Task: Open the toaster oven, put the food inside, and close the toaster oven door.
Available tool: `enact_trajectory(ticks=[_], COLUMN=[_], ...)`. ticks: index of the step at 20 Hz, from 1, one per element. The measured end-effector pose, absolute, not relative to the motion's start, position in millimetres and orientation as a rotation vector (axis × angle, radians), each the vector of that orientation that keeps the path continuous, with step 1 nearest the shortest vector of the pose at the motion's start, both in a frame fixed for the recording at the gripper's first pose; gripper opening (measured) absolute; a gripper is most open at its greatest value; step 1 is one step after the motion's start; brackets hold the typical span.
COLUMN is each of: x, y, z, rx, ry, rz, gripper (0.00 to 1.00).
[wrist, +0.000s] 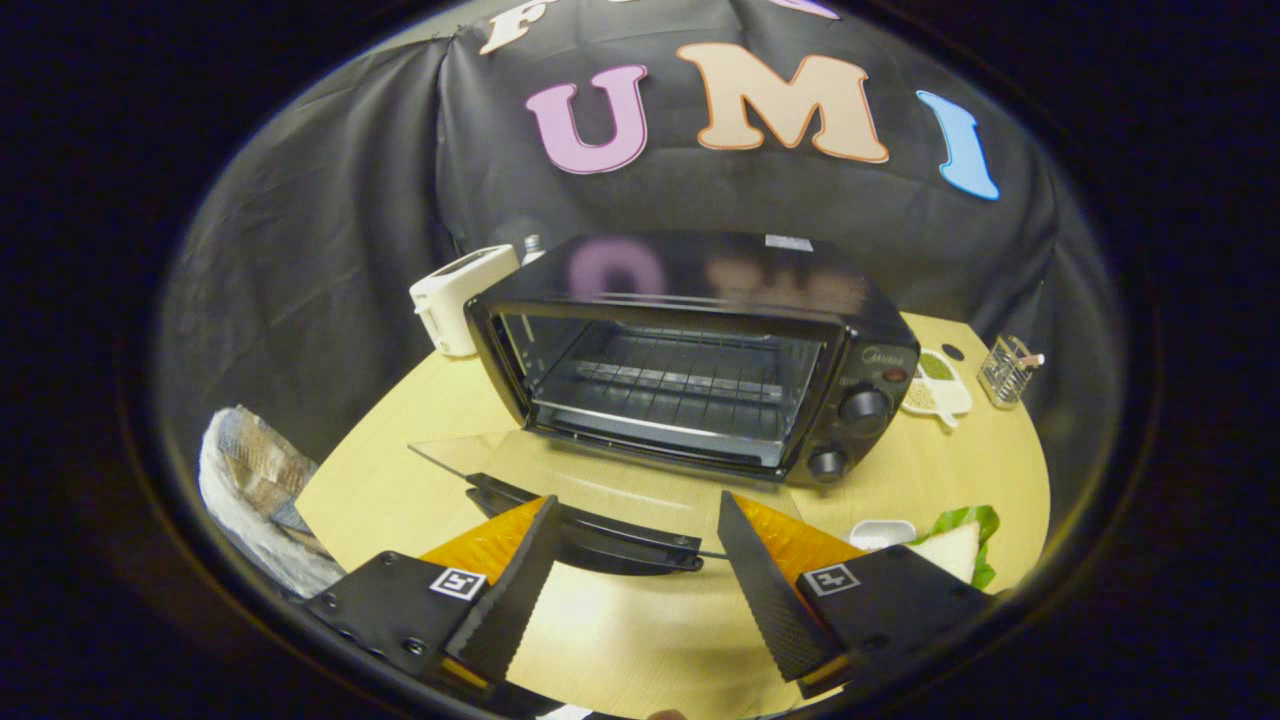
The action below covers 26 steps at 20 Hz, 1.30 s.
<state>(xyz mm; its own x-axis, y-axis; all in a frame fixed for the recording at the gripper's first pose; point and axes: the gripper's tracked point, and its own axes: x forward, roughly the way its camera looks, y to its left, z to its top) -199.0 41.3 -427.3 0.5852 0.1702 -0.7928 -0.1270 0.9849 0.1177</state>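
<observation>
- The table (pixel 400 500), pale wood, carries everything here and runs out under my fingers.
- The toaster oven (pixel 700 350) sits beyond my fingers, mouth facing me, its long axis running across my line of approach. The cavity is exposed and the wire rack (pixel 670 385) inside lies level and bare.
- The glass door (pixel 600 490) is dropped flat toward me, hinged at the oven's lower front edge. Its dark handle (pixel 590 530) runs crosswise just ahead of my fingertips, crossing the gap between them.
- My gripper (pixel 635 545) is spread wide with nothing between the fingers; neither one presses on the handle.
- The food, a sandwich (pixel 955 550) with green leaf showing, lies off to my right, just beyond my right finger and partly hidden behind it. I cannot make out its long axis from here. A small white dish (pixel 880 530) sits just beside it.
- As I judge it, the opening step is done and the pickup is next: I must swing right, away from the door, to reach the sandwich, then carry it forward over the flat door into the cavity.
- A white appliance (pixel 455 295) stands behind the oven's left corner; a small clear holder (pixel 1005 370) stands well off at the back right.
</observation>
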Motion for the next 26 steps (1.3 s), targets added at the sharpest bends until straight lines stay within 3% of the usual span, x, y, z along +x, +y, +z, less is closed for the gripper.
enact_trajectory(ticks=[16, 26], x=[-255, -251], y=[46, 42], z=[-494, -487], rx=[0.061, 0.110], ry=[1.107, 1.083], rz=[0.167, 0.168], gripper=[0.99, 0.99])
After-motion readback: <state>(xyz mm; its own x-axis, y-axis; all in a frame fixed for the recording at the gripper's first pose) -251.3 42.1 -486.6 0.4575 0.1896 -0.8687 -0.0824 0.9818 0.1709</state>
